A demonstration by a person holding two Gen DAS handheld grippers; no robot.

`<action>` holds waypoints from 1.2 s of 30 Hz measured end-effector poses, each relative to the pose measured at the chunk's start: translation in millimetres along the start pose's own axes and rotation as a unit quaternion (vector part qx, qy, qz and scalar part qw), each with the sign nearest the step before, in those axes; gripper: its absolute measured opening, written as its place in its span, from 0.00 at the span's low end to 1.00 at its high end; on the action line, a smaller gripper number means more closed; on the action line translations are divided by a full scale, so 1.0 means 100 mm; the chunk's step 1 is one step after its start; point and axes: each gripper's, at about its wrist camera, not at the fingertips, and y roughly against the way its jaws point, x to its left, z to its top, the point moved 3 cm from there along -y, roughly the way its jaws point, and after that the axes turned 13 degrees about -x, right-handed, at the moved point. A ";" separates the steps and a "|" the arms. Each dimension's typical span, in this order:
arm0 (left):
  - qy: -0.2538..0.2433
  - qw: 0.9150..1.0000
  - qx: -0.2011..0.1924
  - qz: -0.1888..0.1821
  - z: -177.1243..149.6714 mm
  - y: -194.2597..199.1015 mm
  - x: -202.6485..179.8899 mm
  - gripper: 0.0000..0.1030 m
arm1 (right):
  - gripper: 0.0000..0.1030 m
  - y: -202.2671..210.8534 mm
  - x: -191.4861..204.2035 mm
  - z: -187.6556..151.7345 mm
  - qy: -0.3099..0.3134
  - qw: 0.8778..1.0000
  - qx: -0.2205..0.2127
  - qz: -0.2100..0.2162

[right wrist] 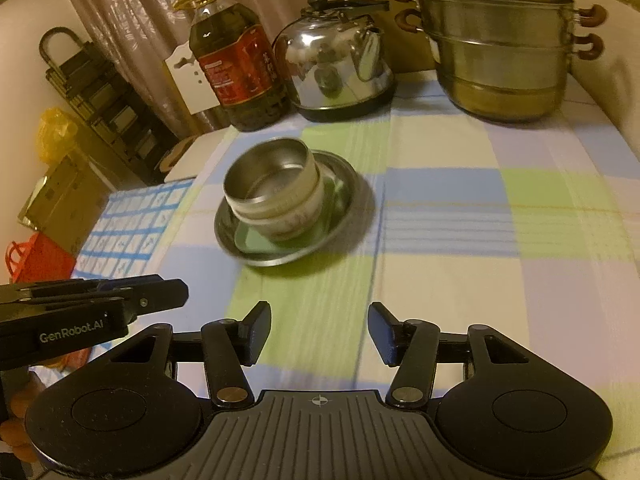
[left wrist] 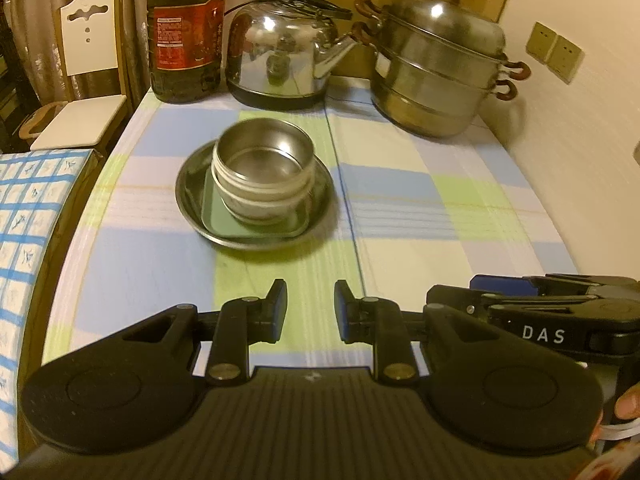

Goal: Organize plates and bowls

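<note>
A stack stands mid-table on the checked cloth. It is a round steel plate [left wrist: 188, 196] [right wrist: 344, 184], a green square plate [left wrist: 216, 216] [right wrist: 248, 240] in it, a white bowl [left wrist: 256, 206] [right wrist: 288, 222] on that, and a steel bowl [left wrist: 260, 160] [right wrist: 272, 176] nested on top. My left gripper [left wrist: 311, 308] hovers well short of the stack, its jaws a small gap apart with nothing between them. My right gripper [right wrist: 320, 332] hangs beside it on the right, open wider and empty, also short of the stack.
Along the back edge stand an oil bottle [left wrist: 184, 32], a shiny kettle [left wrist: 280, 52] and a tiered steel steamer pot [left wrist: 440, 68]. The wall with sockets [left wrist: 554, 52] runs on the right. A chair [left wrist: 88, 60] and a blue-checked cloth [left wrist: 28, 216] lie left of the table.
</note>
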 end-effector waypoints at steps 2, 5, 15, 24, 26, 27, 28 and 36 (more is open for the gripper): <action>0.000 1.000 -0.004 0.002 -0.10 0.12 -0.09 0.21 | 0.53 0.13 -0.03 -0.08 0.004 1.000 -0.002 -0.001; 0.000 1.000 -0.008 0.006 -0.23 0.28 -0.23 0.21 | 0.53 0.32 -0.06 -0.21 0.010 1.000 -0.004 0.003; -0.001 1.000 -0.012 0.015 -0.63 0.72 -0.56 0.21 | 0.53 0.90 -0.09 -0.53 0.024 0.999 -0.020 0.014; -0.012 1.000 -0.019 0.011 -0.85 1.00 -0.77 0.21 | 0.53 1.22 -0.11 -0.75 0.030 0.999 -0.026 0.011; -0.014 1.000 -0.020 0.009 -0.89 1.04 -0.81 0.21 | 0.53 1.27 -0.12 -0.80 0.029 0.999 -0.025 0.009; -0.014 1.000 -0.020 0.008 -0.90 1.05 -0.82 0.21 | 0.53 1.29 -0.13 -0.81 0.029 0.999 -0.025 0.009; -0.014 1.000 -0.020 0.007 -0.92 1.07 -0.84 0.21 | 0.53 1.31 -0.13 -0.83 0.029 0.999 -0.025 0.008; -0.018 1.000 -0.022 -0.001 -1.00 1.14 -0.95 0.22 | 0.53 1.43 -0.18 -0.90 0.030 0.999 -0.028 0.001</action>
